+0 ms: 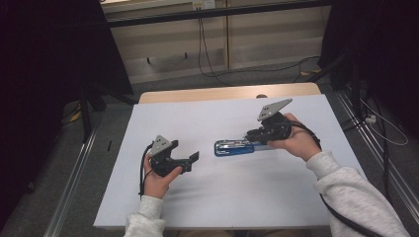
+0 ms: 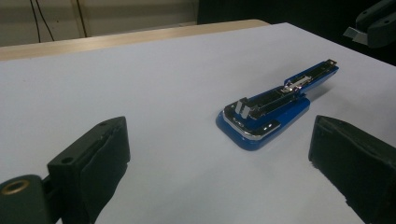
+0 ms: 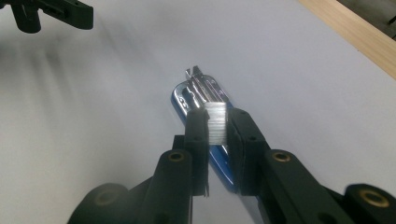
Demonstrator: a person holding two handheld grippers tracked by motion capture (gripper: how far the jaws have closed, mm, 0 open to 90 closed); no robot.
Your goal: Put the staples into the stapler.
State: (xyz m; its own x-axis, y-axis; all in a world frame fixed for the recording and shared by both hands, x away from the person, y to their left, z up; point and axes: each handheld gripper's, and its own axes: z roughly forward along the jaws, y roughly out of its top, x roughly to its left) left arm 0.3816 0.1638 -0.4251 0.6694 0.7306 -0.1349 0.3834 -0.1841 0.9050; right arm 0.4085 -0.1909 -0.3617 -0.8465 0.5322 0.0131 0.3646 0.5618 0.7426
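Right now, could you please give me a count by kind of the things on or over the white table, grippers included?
Blue stapler, lying opened on the white table: 1
Strip of staples, held between the right gripper's jaws: 1
Grippers, left gripper and right gripper: 2
Total: 4

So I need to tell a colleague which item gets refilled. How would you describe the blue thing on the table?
On the white table, look just right of the middle, under the right claw. There lies a blue stapler, opened out flat with its metal channel facing up. It is the one coloured object there; the claw holds a silvery strip of staples above it.
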